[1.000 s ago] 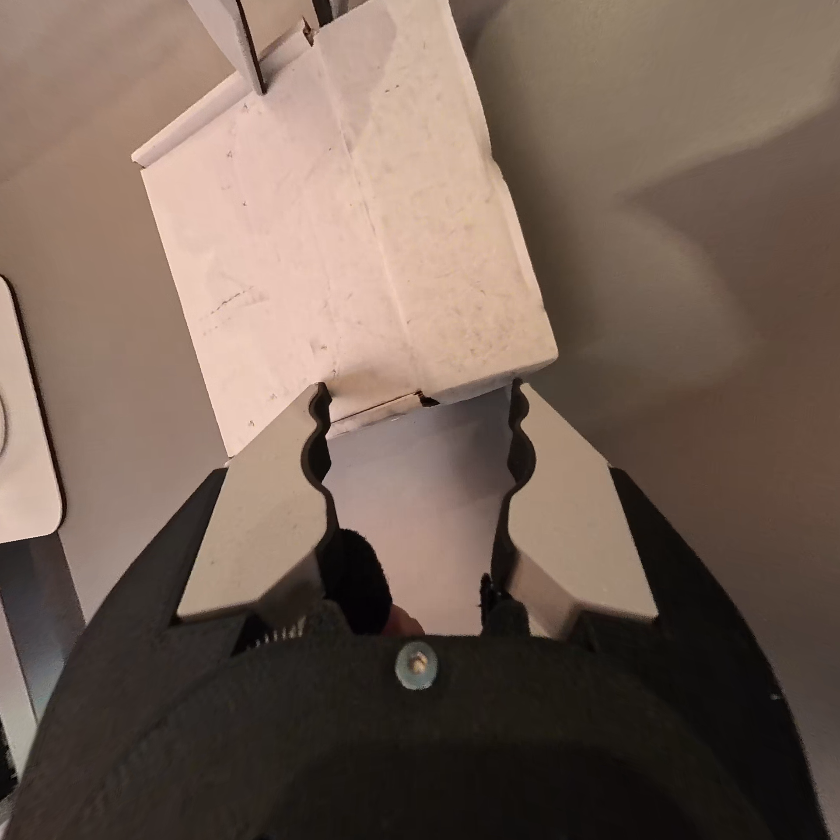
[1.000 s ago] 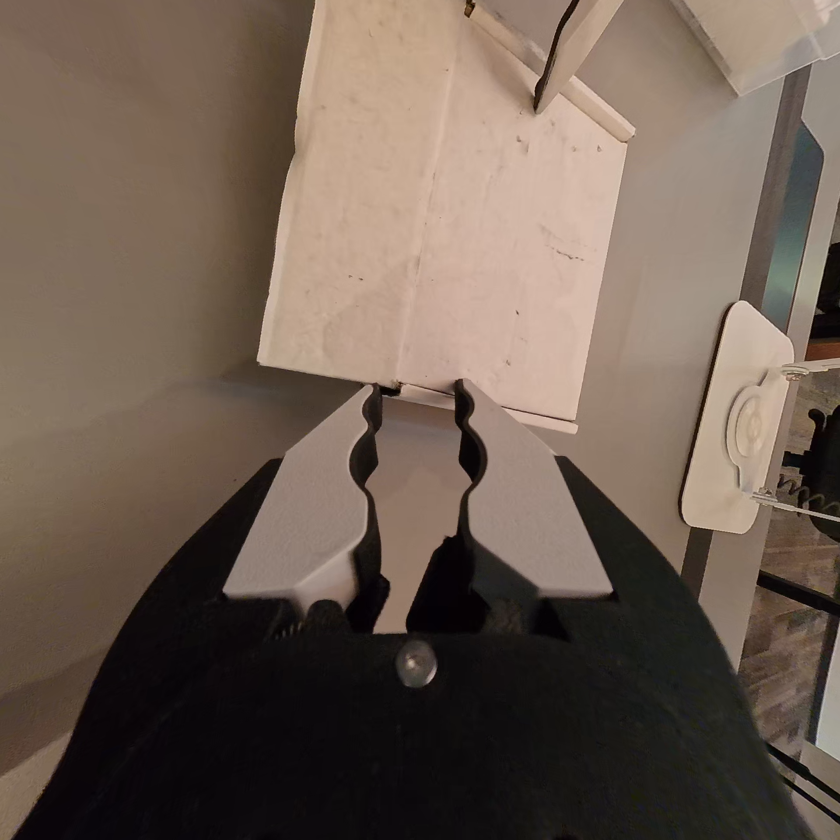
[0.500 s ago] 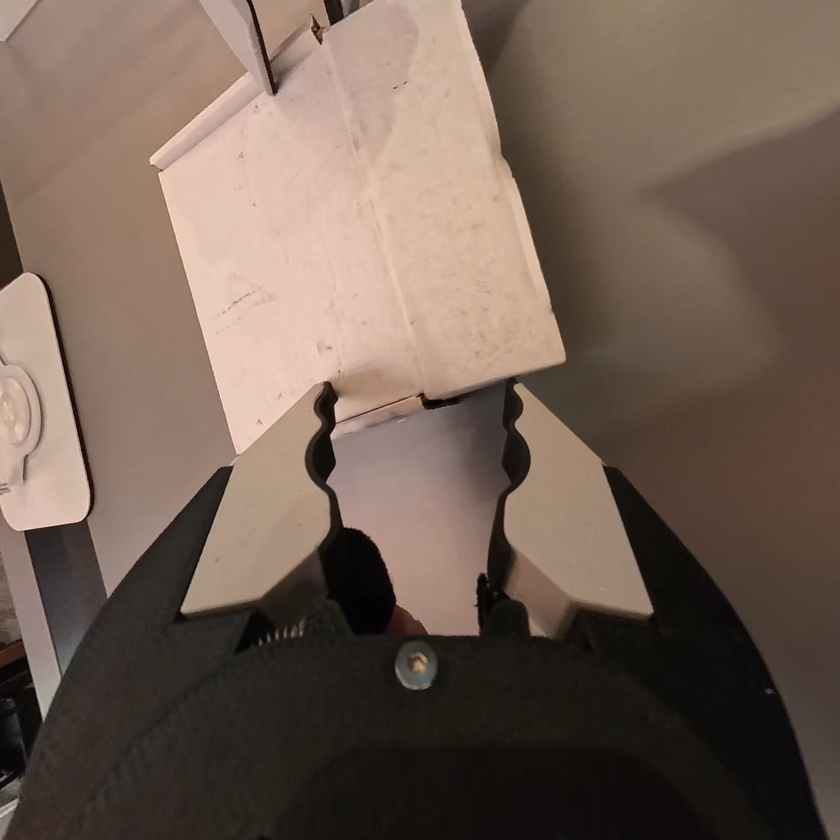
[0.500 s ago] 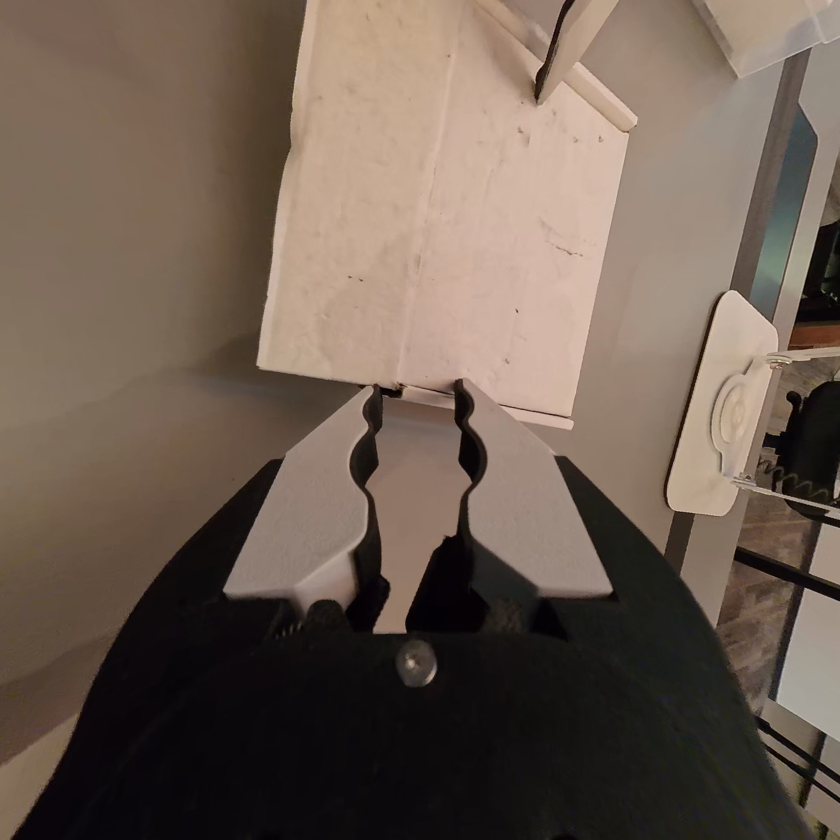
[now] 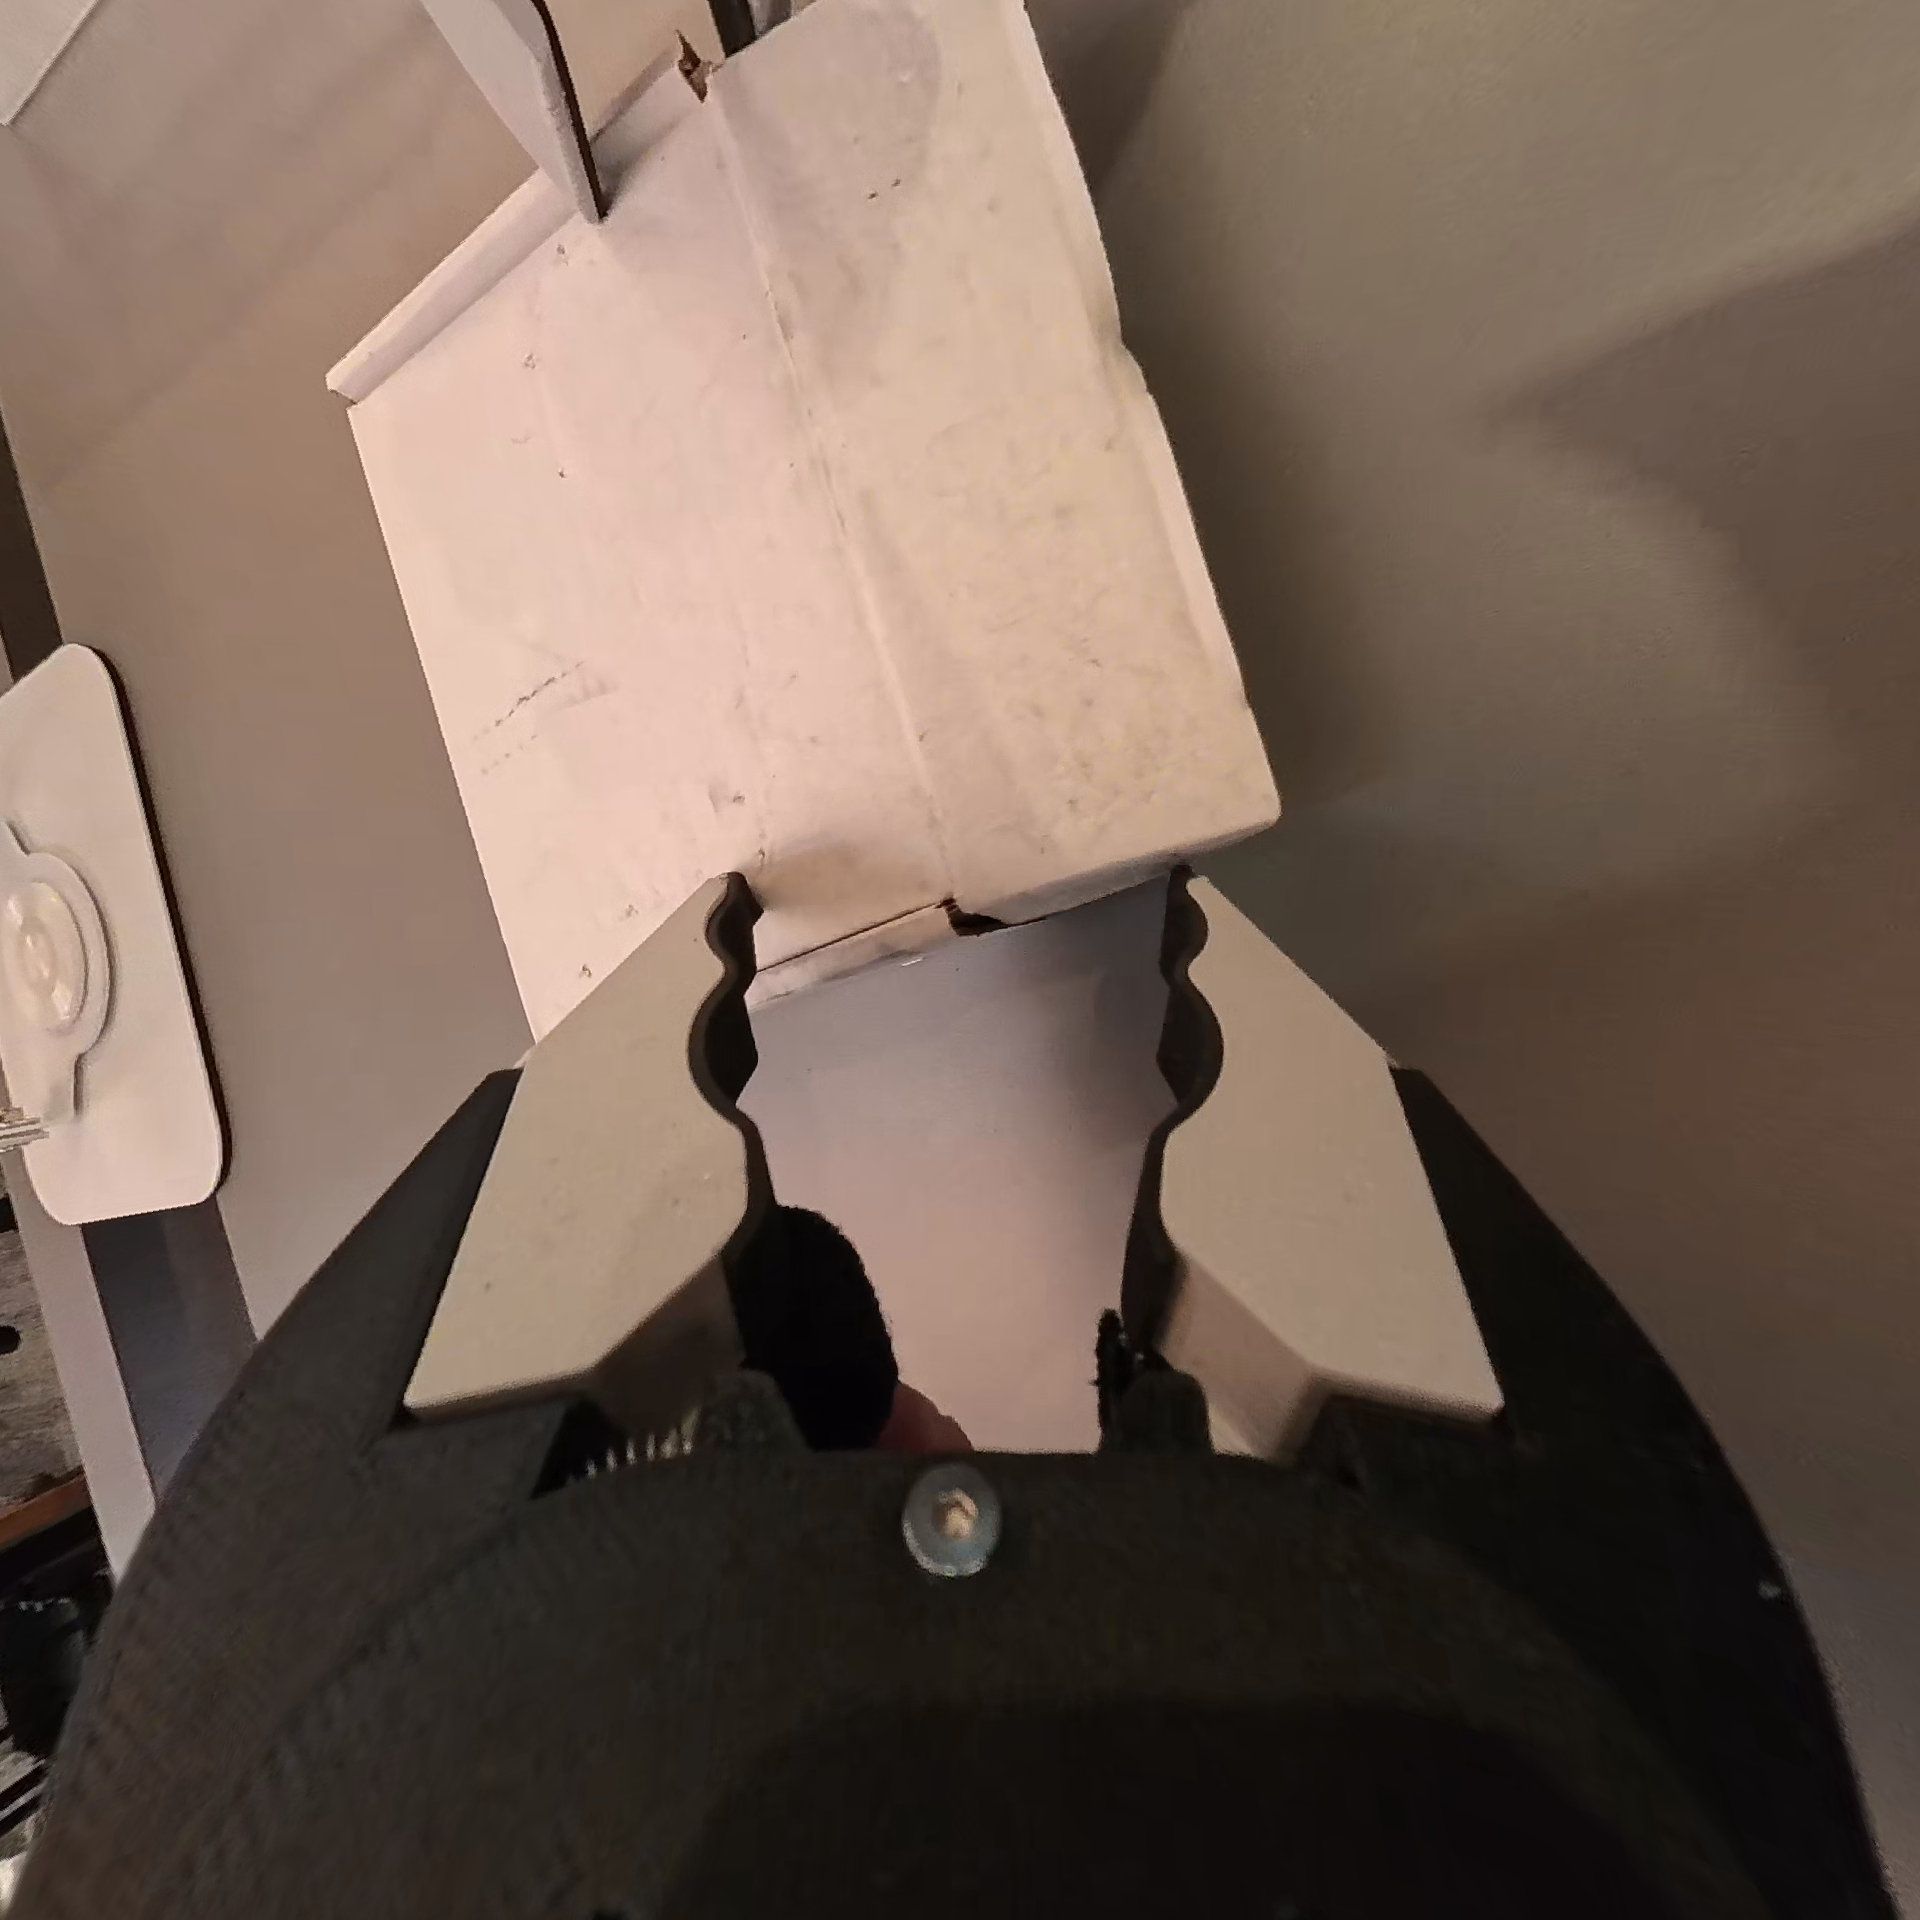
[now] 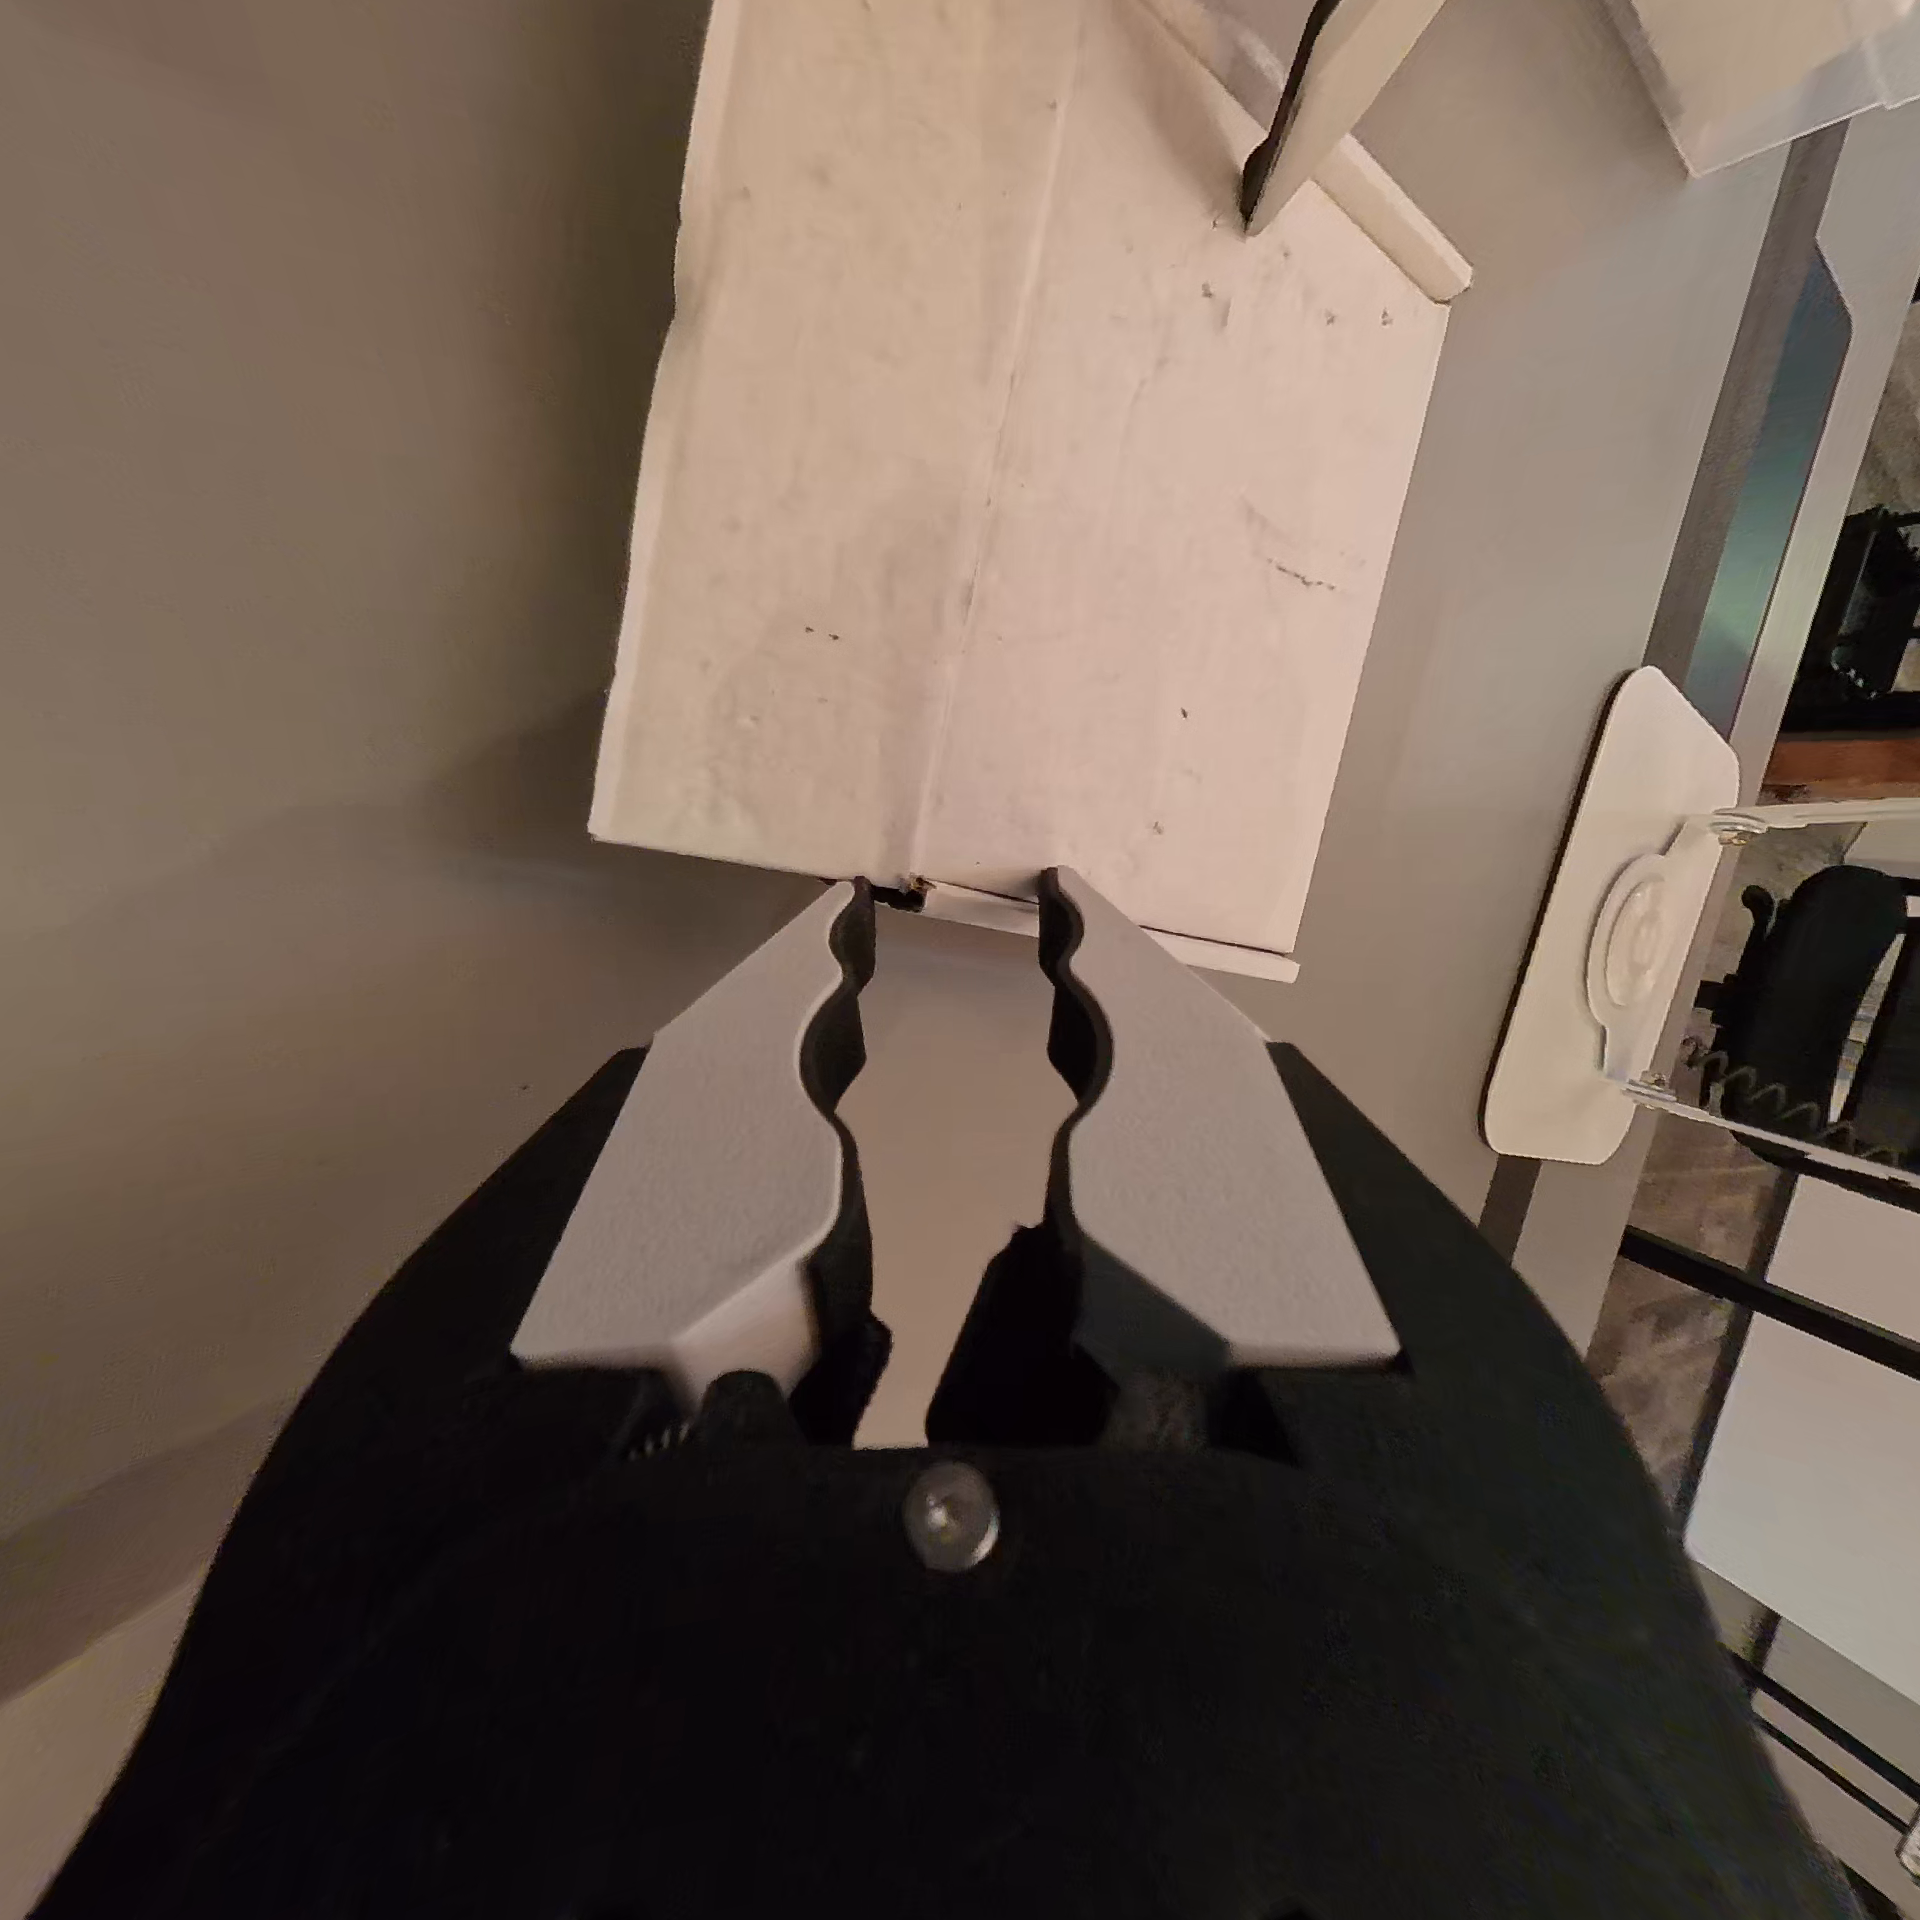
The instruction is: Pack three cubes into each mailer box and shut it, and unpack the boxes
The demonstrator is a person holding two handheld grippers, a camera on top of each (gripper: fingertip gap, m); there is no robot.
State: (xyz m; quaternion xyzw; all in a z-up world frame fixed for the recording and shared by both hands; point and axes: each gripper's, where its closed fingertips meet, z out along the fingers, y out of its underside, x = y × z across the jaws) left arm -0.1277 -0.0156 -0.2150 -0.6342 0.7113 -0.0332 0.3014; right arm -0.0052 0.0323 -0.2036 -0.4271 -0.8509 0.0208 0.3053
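Observation:
A closed white mailer box point(image 5: 810, 540) lies on the grey table point(image 5: 1558, 727), with a creased, scuffed surface facing me. My left gripper point(image 5: 956, 894) is open wide, its fingertips at the box's near end. My right gripper point(image 6: 954, 883) is at the opposite end of the box point(image 6: 1018, 520), with its jaws a narrow gap apart and their tips against the box edge. Each view shows the other gripper's finger at the far end of the box: the right gripper's in the left wrist view point(image 5: 551, 104), the left gripper's in the right wrist view point(image 6: 1309, 104). No cubes are visible.
A white plate with a round fitting point(image 5: 94, 935) is fixed at the table's edge, also seen in the right wrist view point(image 6: 1600, 935). A clear plastic piece point(image 6: 1766, 62) sits at the top right. Beyond the table edge are metal frame legs and floor.
Both grippers stay at the box ends with the same openings. The views have shifted slightly, and the white plate at the table edge has come further into the left wrist view.

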